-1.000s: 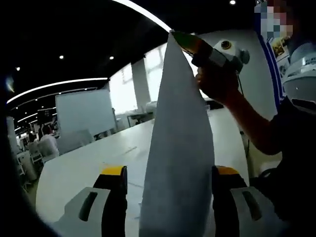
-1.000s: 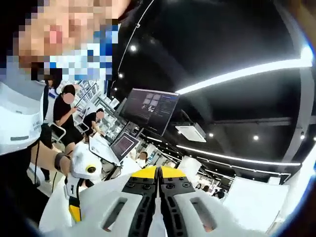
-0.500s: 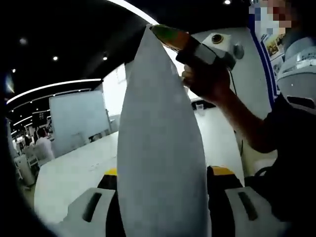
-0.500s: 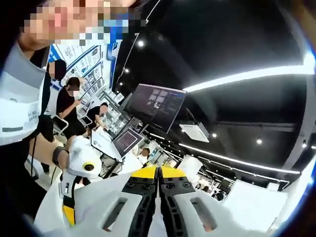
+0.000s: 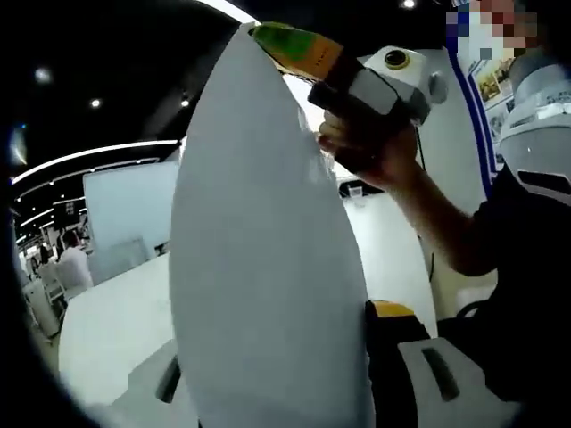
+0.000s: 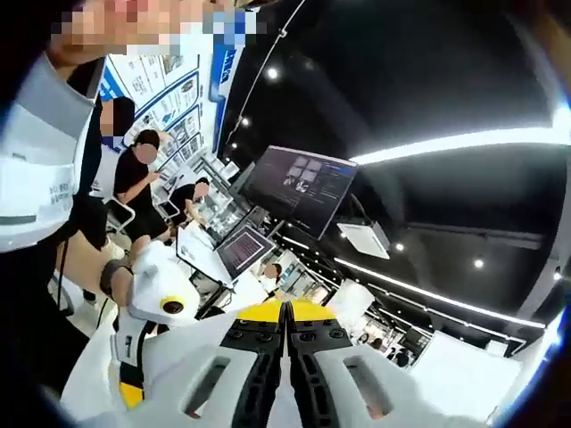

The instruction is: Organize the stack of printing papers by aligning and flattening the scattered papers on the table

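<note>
Above the white bench [image 5: 107, 330], the paper [image 5: 268, 267] stands on end, long side pointing up, well clear of the bench edges. The right gripper [image 5: 290, 46] pinches its top tip. The left gripper [image 5: 277, 374] fingers sit spread around its bottom.

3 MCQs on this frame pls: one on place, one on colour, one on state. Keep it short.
1. Where is the paper stack held?
A. Flat on the table
B. Raised on edge between both grippers
C. In a drawer

2. What colour are the right gripper jaw tips?
A. Yellow
B. Blue
C. Red

3. How do the right gripper's jaws stand?
A. Wide open
B. Closed together
C. Hidden

Answers:
1 B: the left gripper straddles its lower edge, the right gripper pinches its top.
2 A: yellow caps show in the right gripper view.
3 B: only a thin seam shows between them.
</note>
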### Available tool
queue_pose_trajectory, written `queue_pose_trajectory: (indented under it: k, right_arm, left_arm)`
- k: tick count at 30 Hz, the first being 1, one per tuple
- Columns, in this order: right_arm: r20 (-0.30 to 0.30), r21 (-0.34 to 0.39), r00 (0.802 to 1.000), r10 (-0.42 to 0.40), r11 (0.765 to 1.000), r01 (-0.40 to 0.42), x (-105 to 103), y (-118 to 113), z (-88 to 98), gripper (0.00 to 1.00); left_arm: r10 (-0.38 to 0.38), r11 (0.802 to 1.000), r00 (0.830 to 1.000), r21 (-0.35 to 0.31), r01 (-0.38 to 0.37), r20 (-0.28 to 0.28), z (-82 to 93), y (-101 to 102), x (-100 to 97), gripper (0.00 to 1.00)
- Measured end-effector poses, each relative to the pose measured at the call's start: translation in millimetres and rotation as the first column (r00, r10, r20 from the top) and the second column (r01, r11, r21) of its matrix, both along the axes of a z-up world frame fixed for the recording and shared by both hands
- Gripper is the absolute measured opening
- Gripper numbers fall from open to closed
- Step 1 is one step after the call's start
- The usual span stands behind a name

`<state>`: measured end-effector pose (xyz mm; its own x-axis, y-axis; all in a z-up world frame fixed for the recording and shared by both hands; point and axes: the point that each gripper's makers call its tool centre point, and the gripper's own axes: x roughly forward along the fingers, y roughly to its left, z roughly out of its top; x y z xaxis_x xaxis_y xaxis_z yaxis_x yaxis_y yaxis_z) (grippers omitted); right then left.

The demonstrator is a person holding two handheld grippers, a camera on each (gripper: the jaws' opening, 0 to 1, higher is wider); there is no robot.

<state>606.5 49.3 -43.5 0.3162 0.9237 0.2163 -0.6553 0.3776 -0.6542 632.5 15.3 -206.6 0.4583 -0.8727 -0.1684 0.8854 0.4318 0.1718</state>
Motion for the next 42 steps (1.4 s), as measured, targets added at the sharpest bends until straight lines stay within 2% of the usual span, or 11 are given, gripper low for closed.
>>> queue_pose_trajectory:
  k: [8, 21, 30, 35, 42]
  right_arm:
    - [0.01, -0.015, 1.0, 0.006, 1.0, -0.006, -2.8, 7.2, -2.9, 0.0]
    - [0.018, -0.022, 1.0, -0.004, 1.0, 0.004, -2.1, 10.3, -4.7, 0.0]
    - [0.029, -0.029, 1.0, -0.011, 0.999, 0.012, -3.0, 11.3, -6.1, 0.0]
    - [0.037, -0.034, 0.999, -0.018, 0.999, 0.019, -2.9, 11.9, -6.1, 0.0]
    - [0.036, -0.029, 0.999, -0.015, 0.999, 0.016, -3.9, 12.6, -5.5, 0.0]
  left_arm:
    - [-0.01, 1.0, 1.0, -0.005, 0.01, 0.001, 1.5, -2.9, -2.0, 0.55]
    - [-0.017, 1.0, 1.0, -0.01, 0.017, -0.015, -0.3, -6.8, -3.6, 0.45]
    - [-0.019, 1.0, 1.0, 0.009, 0.02, -0.024, -4.8, -7.8, -2.5, 0.3]
    - [-0.035, 0.999, 0.999, 0.006, 0.035, -0.035, -4.6, -8.8, -4.9, 0.25]
    - [-0.018, 1.0, 0.999, 0.01, 0.018, -0.027, -5.0, -5.0, 0.4, 0.06]
